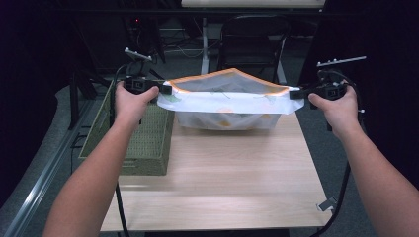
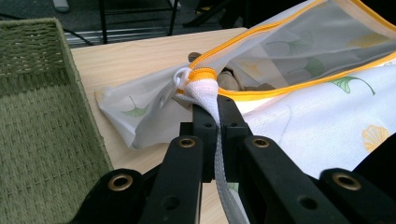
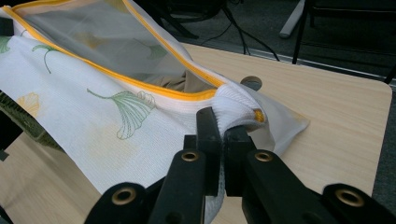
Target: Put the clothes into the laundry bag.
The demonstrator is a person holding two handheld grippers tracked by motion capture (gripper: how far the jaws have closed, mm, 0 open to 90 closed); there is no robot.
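Left gripper point(image 2: 217, 105): jaws clamped on bag point(image 1: 230, 98) left corner | right gripper point(image 3: 223, 122): jaws clamped on bag right corner | bag: mouth open, stretched between grippers, bottom resting on table point(image 1: 222, 163) | basket point(image 1: 143, 143): left of bag, on table

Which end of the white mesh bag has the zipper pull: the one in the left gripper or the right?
The left gripper's end of the white mesh bag: a white ring pull hangs there.

Green woven basket point(image 1: 148, 143) on wooden table point(image 1: 232, 177) (left side) — black chair point(image 1: 252, 39) behind.
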